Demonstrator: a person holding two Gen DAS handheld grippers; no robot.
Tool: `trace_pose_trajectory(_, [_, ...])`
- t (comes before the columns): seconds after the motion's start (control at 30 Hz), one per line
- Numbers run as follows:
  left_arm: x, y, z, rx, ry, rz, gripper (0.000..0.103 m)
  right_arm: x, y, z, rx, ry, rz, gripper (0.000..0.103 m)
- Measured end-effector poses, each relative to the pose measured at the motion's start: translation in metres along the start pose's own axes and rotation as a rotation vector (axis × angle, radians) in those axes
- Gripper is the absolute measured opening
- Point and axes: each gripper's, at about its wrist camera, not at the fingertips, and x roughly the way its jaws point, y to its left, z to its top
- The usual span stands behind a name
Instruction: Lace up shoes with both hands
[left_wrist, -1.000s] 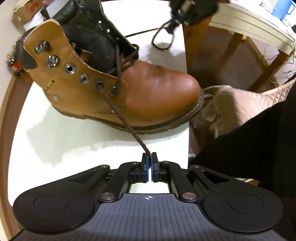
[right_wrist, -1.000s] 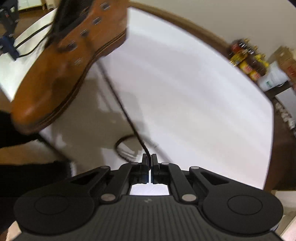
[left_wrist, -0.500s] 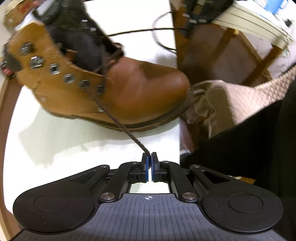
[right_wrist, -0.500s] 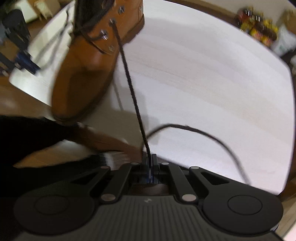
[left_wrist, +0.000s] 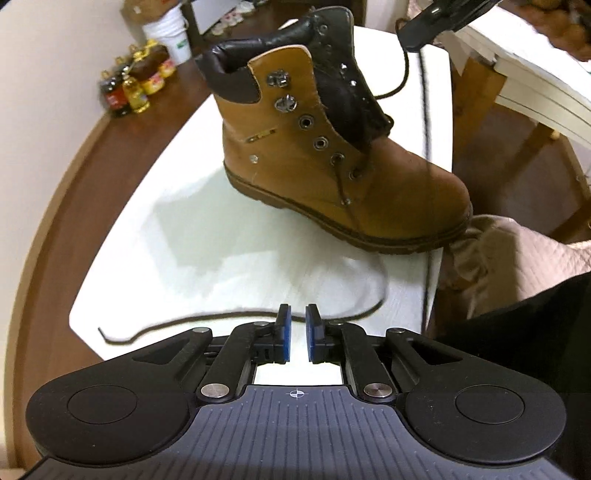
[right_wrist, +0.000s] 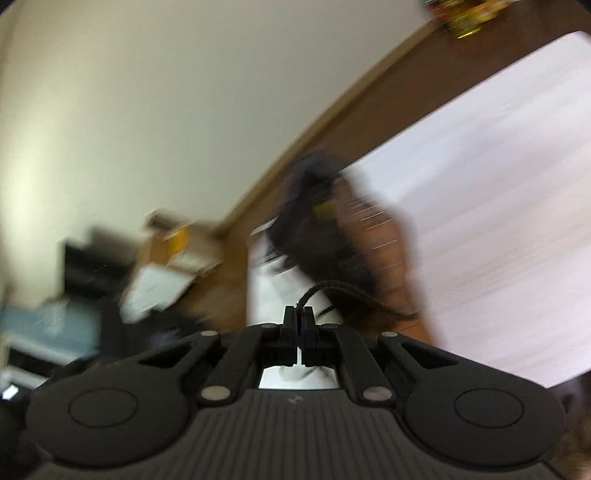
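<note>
A tan leather boot (left_wrist: 332, 166) with a black padded collar stands upright on the white table (left_wrist: 207, 251), toe toward the right edge. A dark brown lace (left_wrist: 343, 192) leaves its lower eyelets and lies slack across the table in front of my left gripper (left_wrist: 297, 325). That gripper's jaws are opening, blue pads apart, with nothing between them. In the right wrist view my right gripper (right_wrist: 298, 314) is shut on the other lace end (right_wrist: 332, 286), which loops back to the blurred boot (right_wrist: 354, 251). The right gripper's body (left_wrist: 436, 16) shows at the top of the left wrist view.
Bottles (left_wrist: 133, 83) and a white bucket (left_wrist: 168, 33) stand on the floor beyond the table's far left. A quilted beige cloth (left_wrist: 517, 258) lies off the right table edge beside a dark-clothed leg. A wooden-legged white table (left_wrist: 535, 96) stands at the right.
My left gripper has opened and let go of the lace, which now lies slack on the table, and has pulled back. The boot now stands upright. The right gripper has rolled and risen with its lace end.
</note>
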Motion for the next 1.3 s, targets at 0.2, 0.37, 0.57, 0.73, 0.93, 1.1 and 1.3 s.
trace_pose_trajectory(0.2, [0.008, -0.025, 0.009, 0.010, -0.070, -0.053, 0.015, -0.004, -0.047, 0.000, 0.059, -0.111, -0.206, 0.002])
trace_pose_trajectory(0.37, [0.028, -0.049, 0.025, -0.015, -0.096, -0.154, 0.016, 0.009, -0.067, -0.004, 0.089, -0.128, -0.261, 0.003])
trace_pose_trajectory(0.57, [0.049, -0.063, 0.039, -0.077, -0.106, -0.220, 0.016, 0.001, -0.079, 0.004, 0.123, -0.210, -0.300, 0.003])
trace_pose_trajectory(0.73, [0.060, -0.070, 0.051, -0.119, -0.109, -0.260, 0.016, -0.001, -0.089, 0.016, 0.145, -0.215, -0.282, 0.003])
trace_pose_trajectory(0.93, [0.071, -0.080, 0.063, -0.105, -0.091, -0.284, 0.016, -0.006, -0.091, 0.021, 0.133, -0.221, -0.268, 0.003])
trace_pose_trajectory(1.1, [0.074, -0.080, 0.067, -0.106, -0.072, -0.272, 0.005, -0.015, -0.096, 0.019, 0.131, -0.220, -0.261, 0.003])
trace_pose_trajectory(1.3, [0.069, -0.052, 0.075, -0.193, -0.061, -0.265, 0.003, -0.017, -0.099, 0.004, 0.191, -0.182, -0.283, 0.019])
